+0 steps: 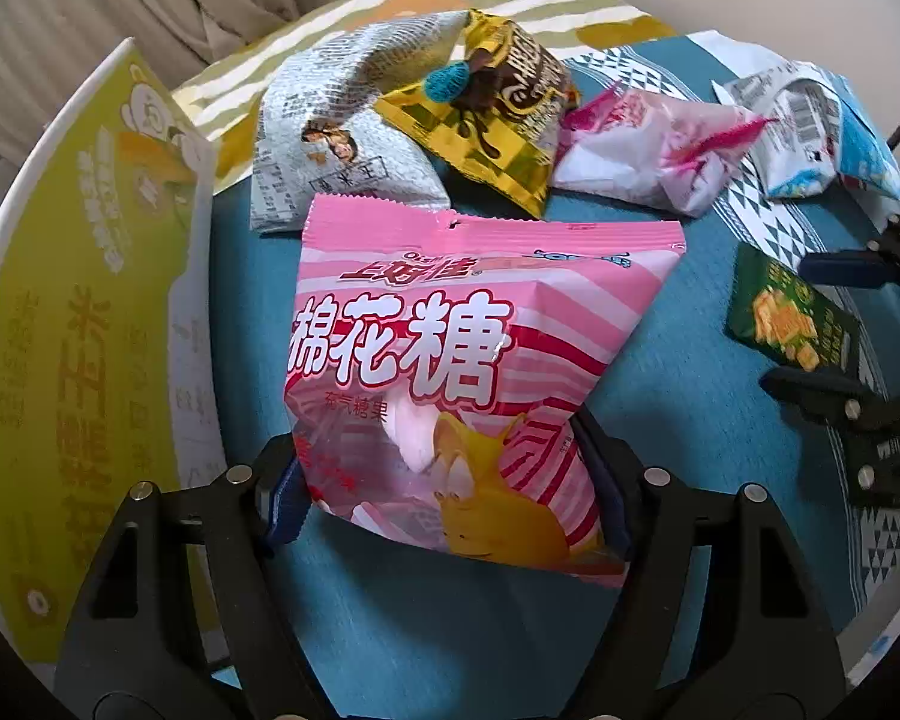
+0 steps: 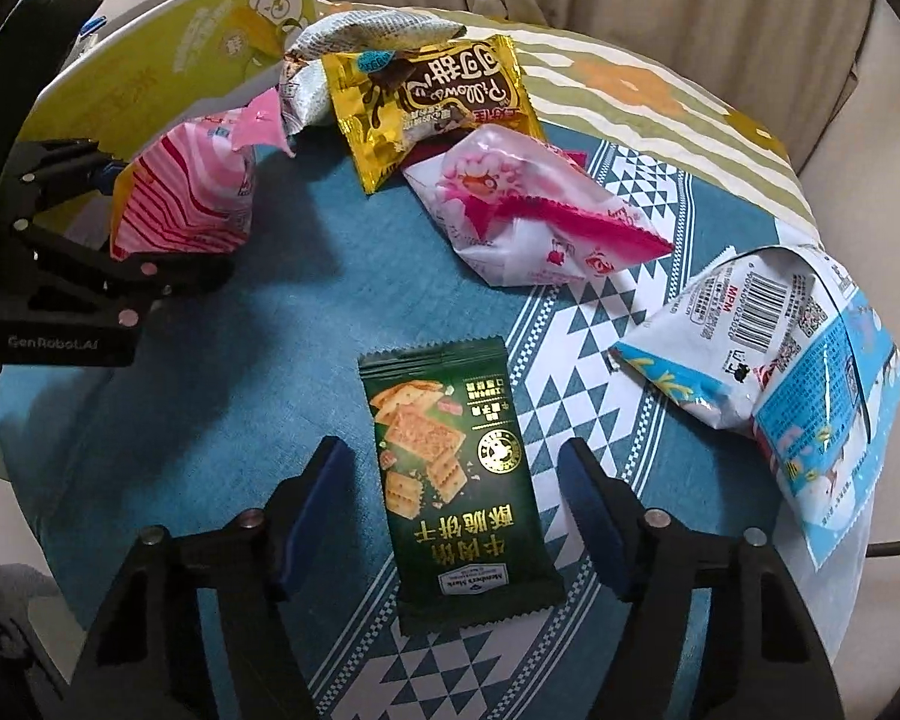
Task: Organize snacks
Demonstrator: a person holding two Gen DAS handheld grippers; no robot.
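Observation:
My left gripper (image 1: 450,498) is shut on a pink marshmallow bag (image 1: 450,372), gripping its lower end; the bag also shows in the right wrist view (image 2: 192,192), held off the blue tablecloth (image 2: 306,312). My right gripper (image 2: 450,498) is open, its jaws on either side of a dark green cracker packet (image 2: 450,492) that lies flat on the cloth. The same packet (image 1: 792,318) sits between the right gripper's fingers (image 1: 840,270) in the left wrist view.
A yellow-green box (image 1: 84,312) stands at the left. At the back lie a grey-white bag (image 1: 342,138), a gold chocolate-pillow bag (image 1: 498,120), a white-pink bag (image 1: 648,150) and a white-blue bag (image 2: 798,372). Curtains hang behind.

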